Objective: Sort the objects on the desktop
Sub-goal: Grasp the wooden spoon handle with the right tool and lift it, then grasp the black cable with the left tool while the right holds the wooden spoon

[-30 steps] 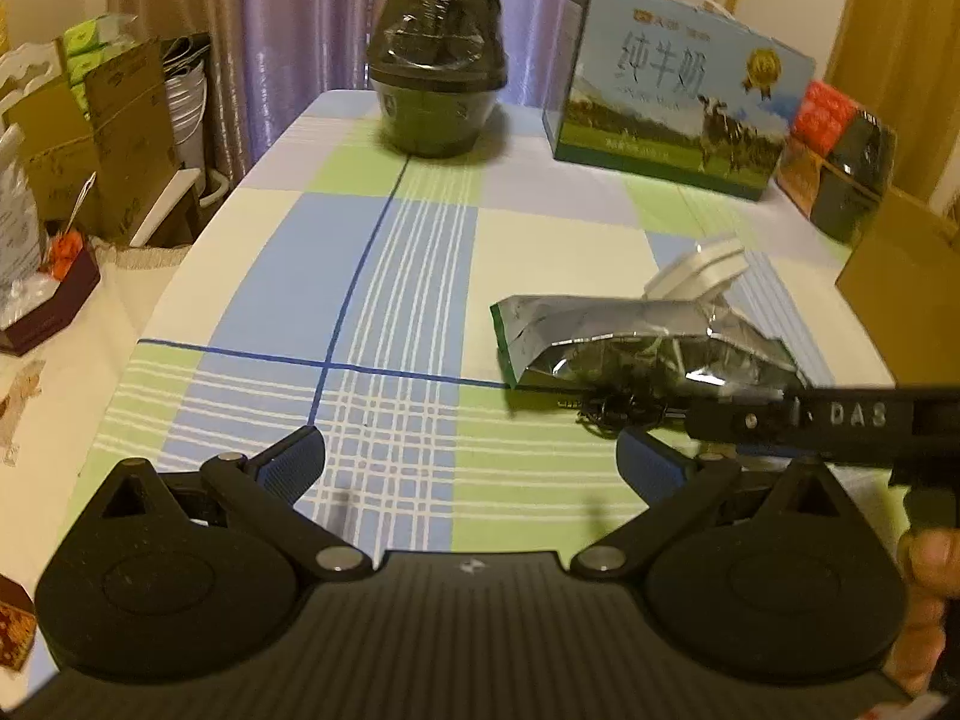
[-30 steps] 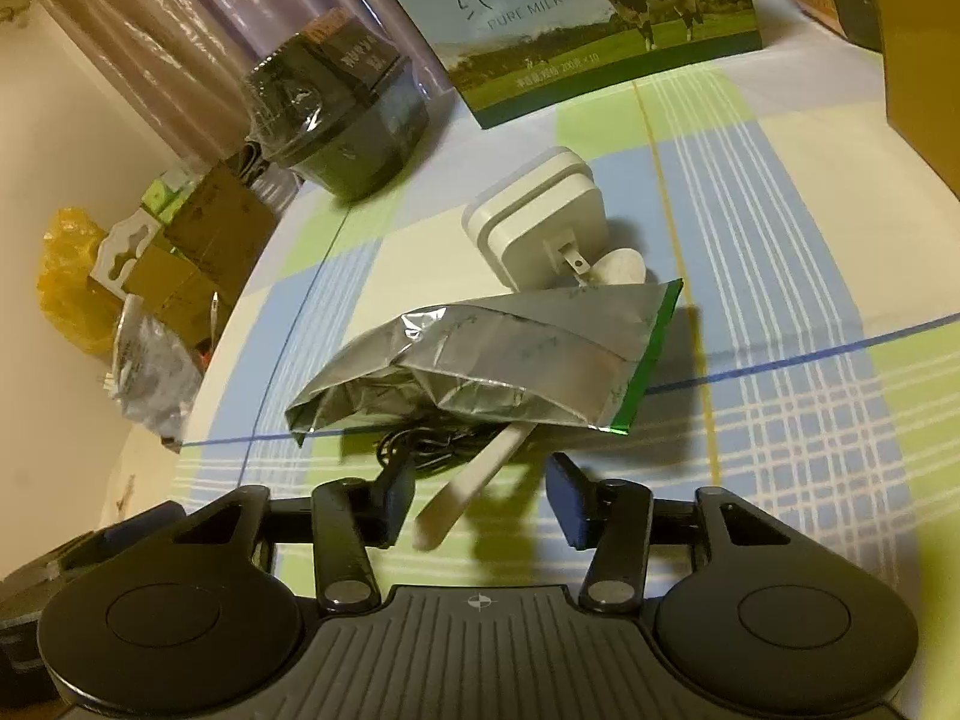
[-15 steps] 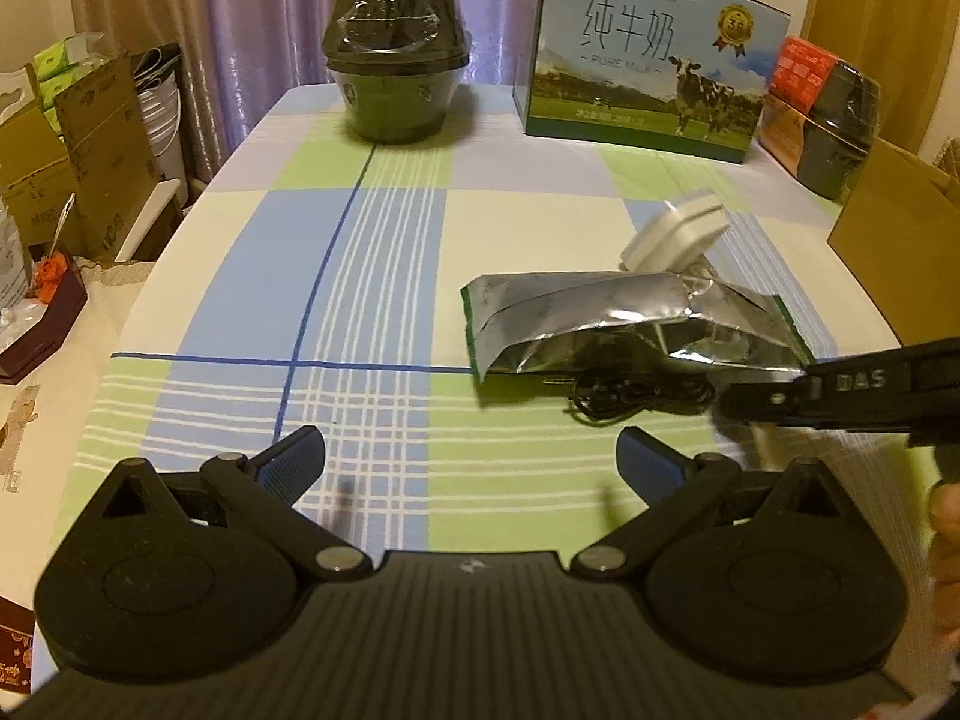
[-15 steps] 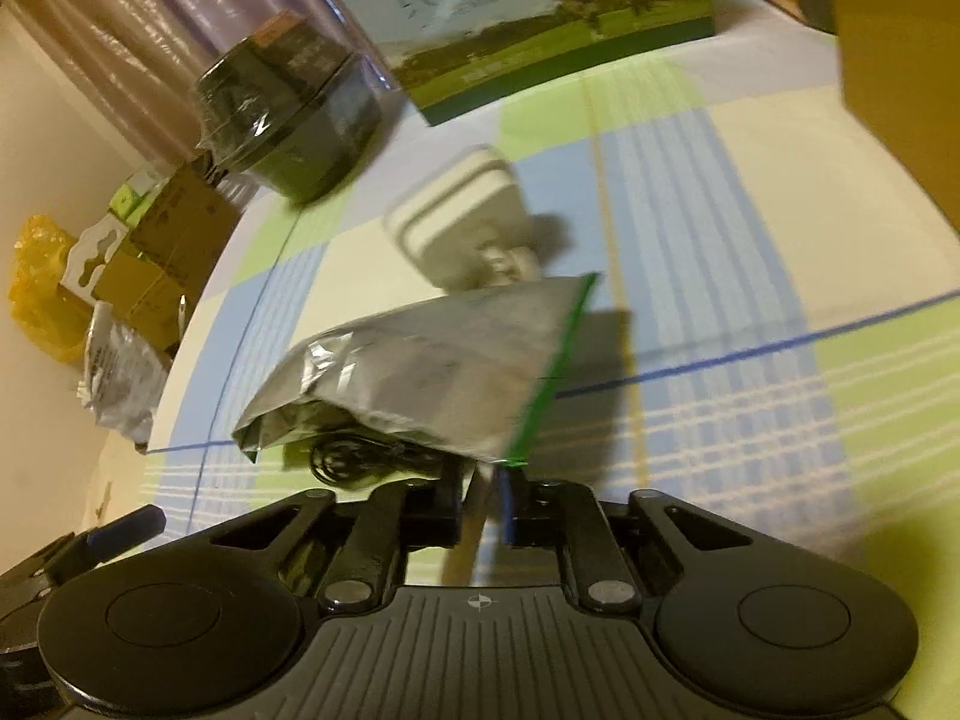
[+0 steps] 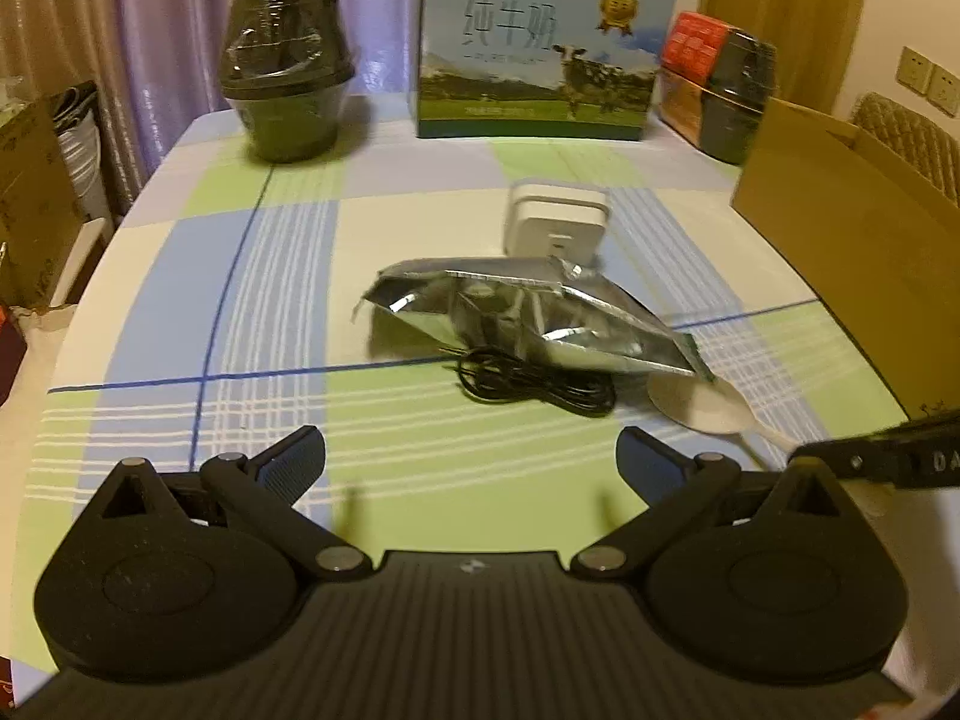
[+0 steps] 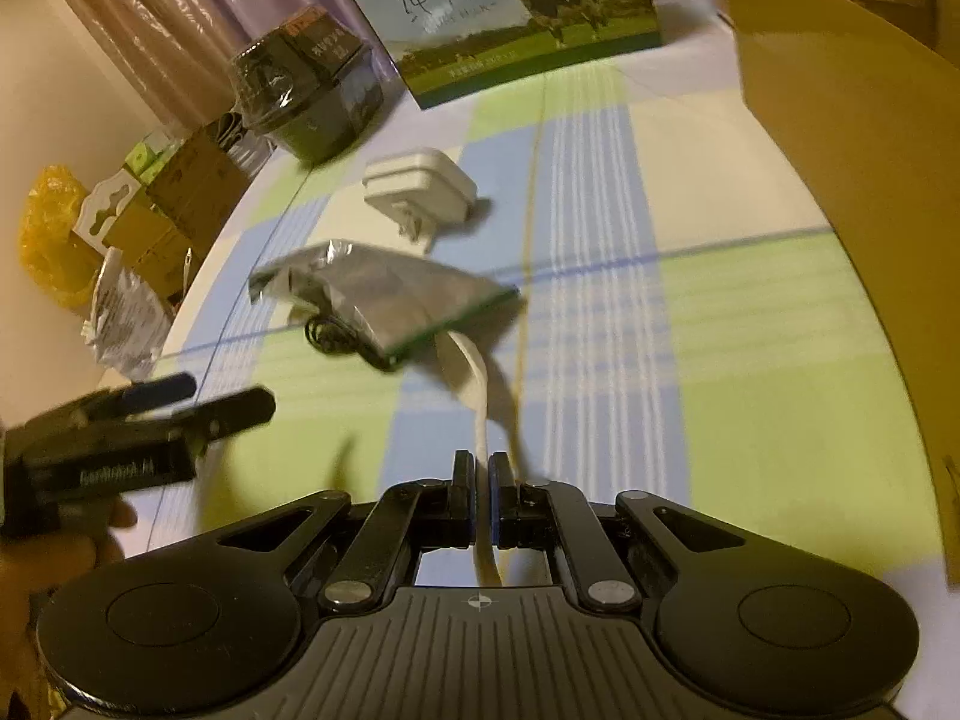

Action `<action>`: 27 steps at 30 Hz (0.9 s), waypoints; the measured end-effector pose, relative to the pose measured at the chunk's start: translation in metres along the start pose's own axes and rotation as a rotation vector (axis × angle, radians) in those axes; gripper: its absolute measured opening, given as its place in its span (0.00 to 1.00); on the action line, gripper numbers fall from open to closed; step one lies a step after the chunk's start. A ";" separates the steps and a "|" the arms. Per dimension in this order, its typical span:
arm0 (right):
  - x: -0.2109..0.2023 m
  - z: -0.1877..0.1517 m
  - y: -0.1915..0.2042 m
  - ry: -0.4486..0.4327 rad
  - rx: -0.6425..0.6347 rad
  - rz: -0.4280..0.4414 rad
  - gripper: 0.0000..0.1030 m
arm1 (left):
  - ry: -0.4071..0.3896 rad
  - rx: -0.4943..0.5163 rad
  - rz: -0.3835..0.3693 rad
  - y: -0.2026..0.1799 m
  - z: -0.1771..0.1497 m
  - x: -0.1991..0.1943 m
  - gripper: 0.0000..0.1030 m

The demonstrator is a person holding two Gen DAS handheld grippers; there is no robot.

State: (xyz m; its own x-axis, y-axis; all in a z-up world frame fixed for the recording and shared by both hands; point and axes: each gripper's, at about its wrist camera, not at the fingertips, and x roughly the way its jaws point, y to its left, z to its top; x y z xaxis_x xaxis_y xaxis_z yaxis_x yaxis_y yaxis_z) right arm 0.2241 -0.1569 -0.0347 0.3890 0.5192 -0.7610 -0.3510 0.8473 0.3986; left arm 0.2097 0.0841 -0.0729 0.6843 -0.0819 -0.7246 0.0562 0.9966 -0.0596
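A: Right gripper [image 6: 482,483] is pinched tight on the white spoon [image 6: 474,384], whose handle runs straight ahead from its jaws, bowl end tucked under the foil pouch [image 6: 396,300] lying on the tabletop [image 6: 750,360].

B: And the left gripper [image 5: 471,456]?

A: Spread wide, holding nothing. The black cable coil [image 5: 534,387] lies just ahead of it, slightly right; the cardboard box [image 6: 852,138] sits close on the right gripper's right.

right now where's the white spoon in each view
Left wrist: the white spoon lies right of centre, its bowl poking out from under the silver foil bag.
Right wrist: the spoon runs up the middle, its handle clamped in the right gripper, its bowl under the bag.
Shared landmark: the milk box at the table's far end.
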 end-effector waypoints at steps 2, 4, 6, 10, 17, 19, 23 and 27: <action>-0.006 -0.003 -0.002 -0.018 -0.005 -0.030 0.01 | -0.001 0.010 -0.008 -0.003 -0.002 -0.001 0.99; -0.008 -0.002 -0.008 -0.031 0.009 -0.053 0.01 | 0.003 0.018 -0.013 -0.007 -0.003 0.001 0.99; -0.008 0.001 -0.016 -0.038 0.042 -0.060 0.01 | 0.005 0.017 -0.020 -0.009 -0.004 0.005 0.99; -0.005 0.005 -0.022 -0.039 0.061 -0.080 0.04 | 0.008 -0.029 -0.048 -0.012 -0.003 0.019 0.98; -0.005 0.014 -0.018 -0.095 0.006 -0.125 0.63 | 0.012 -0.008 -0.064 -0.031 0.004 0.047 0.95; -0.005 0.017 -0.018 -0.109 -0.007 -0.141 0.63 | 0.018 -0.010 -0.076 -0.033 0.004 0.055 0.94; -0.003 0.021 -0.022 -0.110 -0.016 -0.168 0.64 | 0.006 0.003 -0.050 -0.037 0.008 0.067 0.94; 0.001 0.023 -0.023 -0.092 -0.040 -0.178 0.66 | 0.003 -0.036 -0.030 -0.035 0.014 0.076 0.94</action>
State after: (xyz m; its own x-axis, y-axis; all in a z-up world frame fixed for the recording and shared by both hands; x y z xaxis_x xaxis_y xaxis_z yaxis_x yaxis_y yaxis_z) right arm 0.2522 -0.1734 -0.0326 0.5236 0.3710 -0.7670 -0.3027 0.9225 0.2395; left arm 0.2695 0.0429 -0.1162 0.6803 -0.1122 -0.7243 0.0509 0.9931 -0.1061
